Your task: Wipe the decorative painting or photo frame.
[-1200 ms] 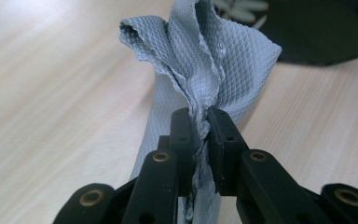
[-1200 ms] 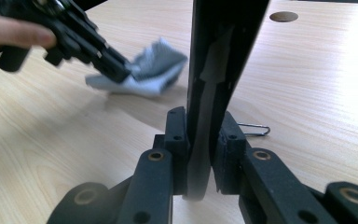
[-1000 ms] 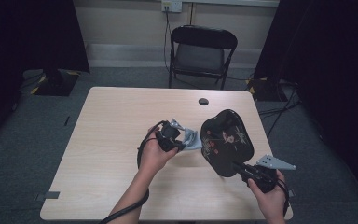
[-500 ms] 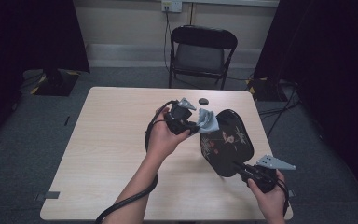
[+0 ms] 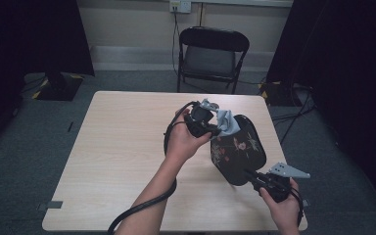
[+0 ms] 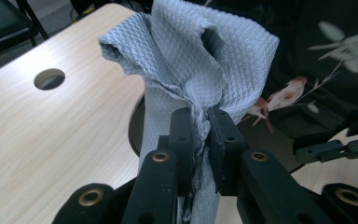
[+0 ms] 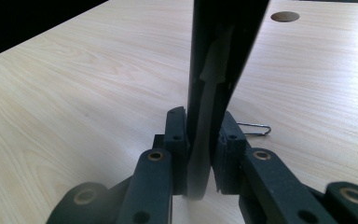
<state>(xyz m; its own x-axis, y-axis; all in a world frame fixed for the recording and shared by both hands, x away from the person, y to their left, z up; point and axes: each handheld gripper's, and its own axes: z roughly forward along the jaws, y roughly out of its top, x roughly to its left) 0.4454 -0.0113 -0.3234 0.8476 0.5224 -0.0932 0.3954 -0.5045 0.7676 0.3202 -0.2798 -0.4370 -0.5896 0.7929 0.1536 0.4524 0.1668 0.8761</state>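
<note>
High view first: we see the big wooden table (image 5: 127, 161), and over its right side we hold up a black tray (image 5: 237, 149) with flowers painted on it. The tray stands tilted on its edge, above the table top. Our right gripper (image 5: 254, 179) bites the tray's near rim. In the right gripper view, the two black jaws are pressed tight on that thin dark rim (image 7: 205, 140), one on each side. Our left gripper (image 5: 214, 128) holds a grey cloth (image 5: 226, 121) at the top edge of the tray. In the left gripper view, the jaws are squeezed together on the cloth (image 6: 200, 60), and it bunches up above them, right beside the tray's painted face (image 6: 326, 56).
</note>
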